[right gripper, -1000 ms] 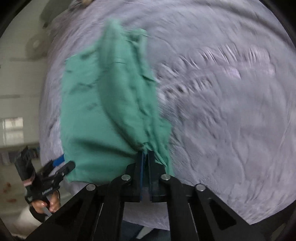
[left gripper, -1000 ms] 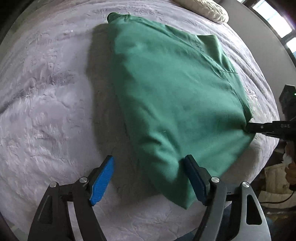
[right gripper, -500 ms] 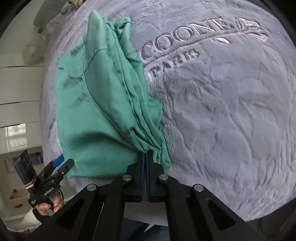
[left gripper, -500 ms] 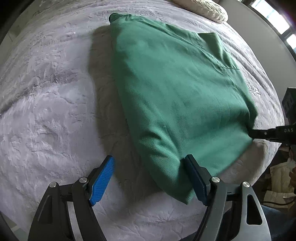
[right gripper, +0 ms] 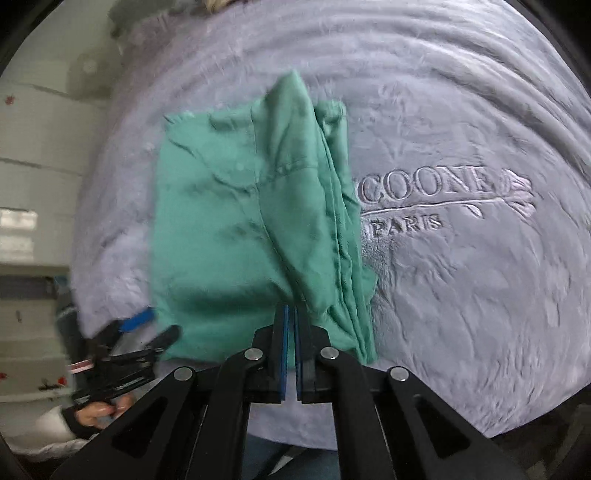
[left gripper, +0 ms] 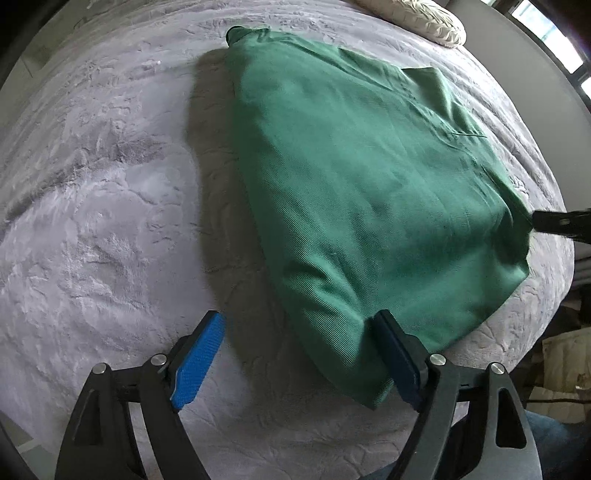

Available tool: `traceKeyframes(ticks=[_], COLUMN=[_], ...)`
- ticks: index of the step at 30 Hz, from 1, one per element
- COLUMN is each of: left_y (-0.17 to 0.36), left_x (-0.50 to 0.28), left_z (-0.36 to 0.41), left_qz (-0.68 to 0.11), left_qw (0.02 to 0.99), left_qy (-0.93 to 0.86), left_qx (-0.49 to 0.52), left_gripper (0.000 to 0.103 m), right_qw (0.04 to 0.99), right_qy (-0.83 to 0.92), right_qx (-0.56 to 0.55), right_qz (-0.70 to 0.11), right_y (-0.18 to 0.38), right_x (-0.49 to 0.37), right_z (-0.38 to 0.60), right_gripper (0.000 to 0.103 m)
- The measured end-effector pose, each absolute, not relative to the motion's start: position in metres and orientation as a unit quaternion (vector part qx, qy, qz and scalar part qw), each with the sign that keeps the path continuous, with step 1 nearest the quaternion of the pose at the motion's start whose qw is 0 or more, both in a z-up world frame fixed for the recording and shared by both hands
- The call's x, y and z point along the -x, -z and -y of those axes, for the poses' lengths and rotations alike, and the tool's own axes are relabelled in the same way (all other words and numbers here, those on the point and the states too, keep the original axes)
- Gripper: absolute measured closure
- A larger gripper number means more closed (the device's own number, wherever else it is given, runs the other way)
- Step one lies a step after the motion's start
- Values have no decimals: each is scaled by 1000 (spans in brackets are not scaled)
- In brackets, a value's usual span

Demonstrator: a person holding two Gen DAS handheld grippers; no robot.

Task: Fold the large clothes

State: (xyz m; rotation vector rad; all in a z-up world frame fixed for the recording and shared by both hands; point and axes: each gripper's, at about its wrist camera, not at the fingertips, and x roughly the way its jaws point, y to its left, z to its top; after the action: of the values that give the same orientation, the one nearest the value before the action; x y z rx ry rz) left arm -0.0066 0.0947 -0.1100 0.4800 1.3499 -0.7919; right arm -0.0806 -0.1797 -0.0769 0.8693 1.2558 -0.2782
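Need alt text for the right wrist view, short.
The right gripper is shut on a bunched edge of a green garment lying on a grey plush blanket embossed "PARIS". The left gripper, blurred, sits at the garment's lower left corner.

The garment [left gripper: 362,192] lies on the blanket [left gripper: 92,221] — pillow [left gripper: 417,14] behind it, at the far edge.

Both wrist views close, share green garment [left gripper: 362,206] [right gripper: 258,229].
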Motion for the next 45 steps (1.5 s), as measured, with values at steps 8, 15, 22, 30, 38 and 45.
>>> traceKeyframes(ticks=[8, 15, 22, 30, 38, 45], left_y=[107, 107, 108, 111, 110, 96], left_x=[6, 5, 6, 0, -5, -12], left_z=[-90, -85, -80, -75, -68, -66], left_qz=[-604, -609, -608, -616, -633, -624], left_qw=[684, 680, 679, 683, 679, 693], left_qy=[343, 337, 335, 310, 285, 264], left_qx=[-223, -230, -238, -240, -238, -246], left_gripper=[19, 19, 19, 3, 1, 1], right_qw=[671, 674, 676, 676, 667, 674], right_qy=[144, 141, 137, 132, 132, 127], right_qx=[-456, -443, -447, -453, -471, -445], right_qz=[-566, -574, -570, -566, -562, -575], right_y=[123, 119, 125, 134, 132, 106], right_x=[85, 85, 85, 86, 89, 87], right_z=[193, 189, 185, 186, 189, 183], right_gripper=[103, 103, 103, 103, 102, 95])
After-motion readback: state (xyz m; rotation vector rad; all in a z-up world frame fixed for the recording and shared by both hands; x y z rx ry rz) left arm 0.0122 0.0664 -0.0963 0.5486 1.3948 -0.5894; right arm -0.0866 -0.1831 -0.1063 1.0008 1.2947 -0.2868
